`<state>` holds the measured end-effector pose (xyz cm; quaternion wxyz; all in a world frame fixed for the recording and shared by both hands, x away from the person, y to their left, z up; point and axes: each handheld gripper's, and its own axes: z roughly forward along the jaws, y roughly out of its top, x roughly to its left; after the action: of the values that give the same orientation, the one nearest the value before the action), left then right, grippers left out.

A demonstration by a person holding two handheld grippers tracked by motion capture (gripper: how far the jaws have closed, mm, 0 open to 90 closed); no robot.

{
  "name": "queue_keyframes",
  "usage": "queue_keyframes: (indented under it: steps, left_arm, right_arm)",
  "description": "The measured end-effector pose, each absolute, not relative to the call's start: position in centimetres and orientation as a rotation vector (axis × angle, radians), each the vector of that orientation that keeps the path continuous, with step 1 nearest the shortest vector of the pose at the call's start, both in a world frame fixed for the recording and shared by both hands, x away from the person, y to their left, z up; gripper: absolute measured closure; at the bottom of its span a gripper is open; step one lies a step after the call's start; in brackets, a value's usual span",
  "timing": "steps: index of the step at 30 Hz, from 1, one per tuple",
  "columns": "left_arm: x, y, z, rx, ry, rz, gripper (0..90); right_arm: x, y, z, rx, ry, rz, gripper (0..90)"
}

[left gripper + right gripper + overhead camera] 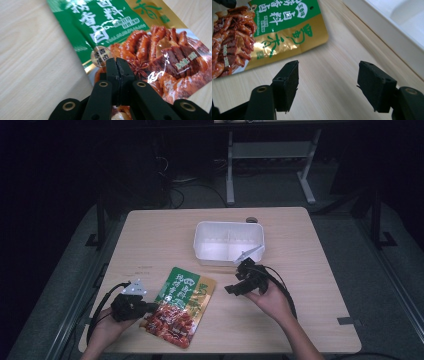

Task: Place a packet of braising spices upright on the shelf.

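A food pouch (182,306), green and gold with a picture of red braised meat, lies flat on the wooden table (150,235) near its front edge. My left gripper (146,309) is at the pouch's lower left edge. In the left gripper view its jaws are shut together (117,67) over the printed pouch (150,47), with nothing visibly clamped between them. My right gripper (231,288) is to the right of the pouch. Its jaws stand wide open (328,83) over bare wood, with the pouch's gold corner (287,40) just beyond them.
A white two-compartment tray (201,251) stands at the middle back of the table, just beyond my right gripper; its wall (387,37) shows at the upper right of the right gripper view. A metal frame (270,150) stands on the floor behind the table.
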<state>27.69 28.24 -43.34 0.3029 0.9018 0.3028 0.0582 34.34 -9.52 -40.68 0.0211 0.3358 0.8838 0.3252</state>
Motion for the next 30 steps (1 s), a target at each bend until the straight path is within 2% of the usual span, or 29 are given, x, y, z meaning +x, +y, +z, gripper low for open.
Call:
queue_keyframes:
  steps: [14,26,30]
  left_arm:
    - [27.7,27.6,-44.0,2.445,0.763,0.1,90.0]
    - [27.9,27.5,-44.4,2.463,0.761,0.084,90.0]
    - [27.9,27.5,-44.5,2.455,0.768,0.075,90.0]
  right_arm:
    - [38.1,-3.5,-41.2,1.005,2.862,0.869,33.3]
    - [40.2,-2.3,-43.9,1.115,2.918,0.799,33.3]
    - [40.1,-1.8,-44.2,1.11,2.938,0.794,36.7]
